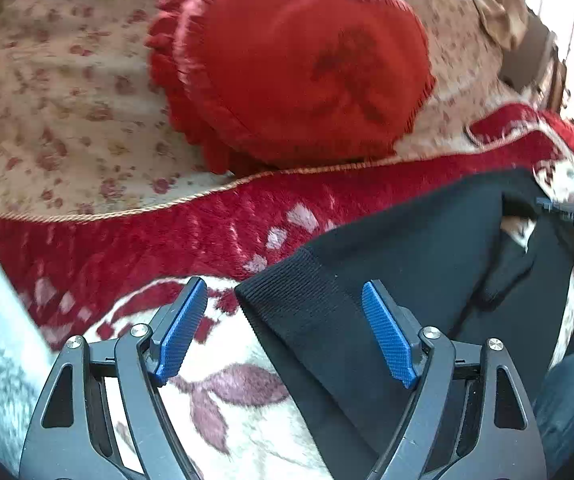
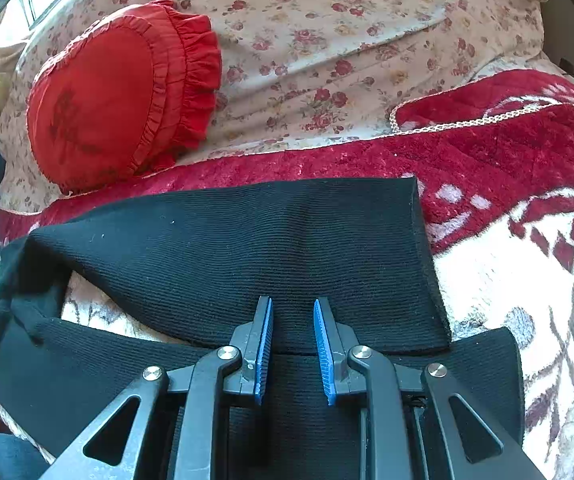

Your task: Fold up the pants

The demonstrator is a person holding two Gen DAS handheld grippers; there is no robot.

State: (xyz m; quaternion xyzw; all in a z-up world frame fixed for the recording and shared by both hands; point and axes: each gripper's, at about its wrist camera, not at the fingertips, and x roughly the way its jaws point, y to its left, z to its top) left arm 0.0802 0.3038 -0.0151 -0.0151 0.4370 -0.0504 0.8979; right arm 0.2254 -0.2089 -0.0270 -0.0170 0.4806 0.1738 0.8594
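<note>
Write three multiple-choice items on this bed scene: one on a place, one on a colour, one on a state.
1. Where is the heart-shaped cushion?
A. on the floral sheet
B. on the pants
C. on the floor

2. What colour are the pants?
A. grey
B. black
C. blue

3. How does the left tool stand?
A. clamped on the cushion
C. shut on nothing
B. open, nothing held

Key: 1 A, it lies on the flowered fabric beyond the red blanket; 2 B, the ribbed knit is black; 3 B, its blue pads stand apart, unpressed.
</note>
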